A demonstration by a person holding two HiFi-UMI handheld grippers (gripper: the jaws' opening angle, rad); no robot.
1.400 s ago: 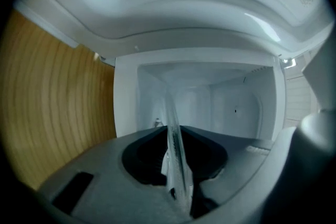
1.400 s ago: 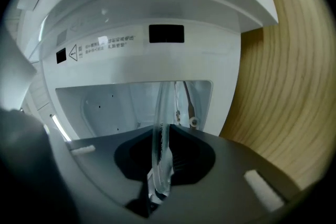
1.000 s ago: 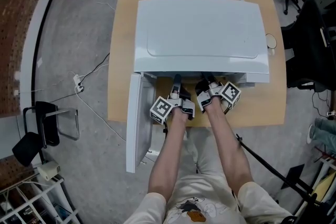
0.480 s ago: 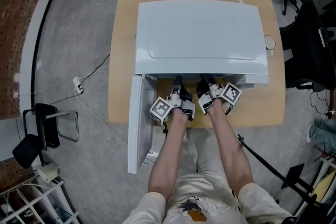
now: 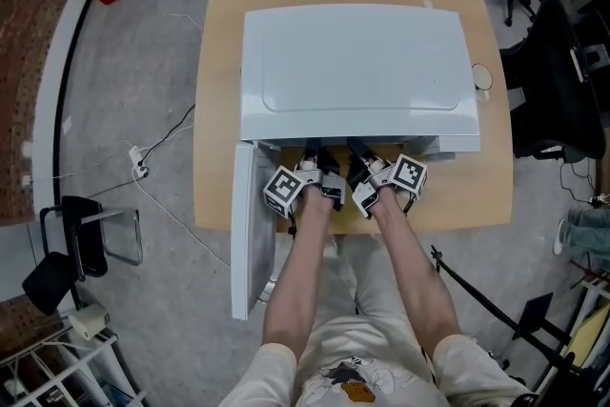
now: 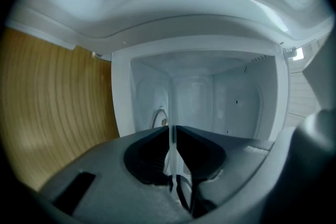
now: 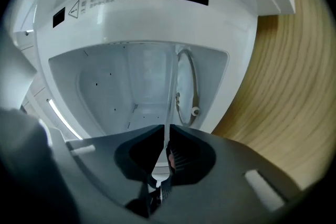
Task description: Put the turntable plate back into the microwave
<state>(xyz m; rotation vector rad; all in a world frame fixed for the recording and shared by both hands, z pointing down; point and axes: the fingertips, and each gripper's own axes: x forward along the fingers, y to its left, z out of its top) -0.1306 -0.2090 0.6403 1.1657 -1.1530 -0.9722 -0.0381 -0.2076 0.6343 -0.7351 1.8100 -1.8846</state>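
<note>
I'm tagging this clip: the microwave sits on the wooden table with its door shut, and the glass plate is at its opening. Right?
Not quite: the door is open, swung out leftward in the head view. The microwave does sit on the wooden table, with the glass plate at its opening.

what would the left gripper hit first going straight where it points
Probably the back wall of the microwave; the cavity ahead looks free. The left gripper, jaws closing, holds the turntable plate.
</note>
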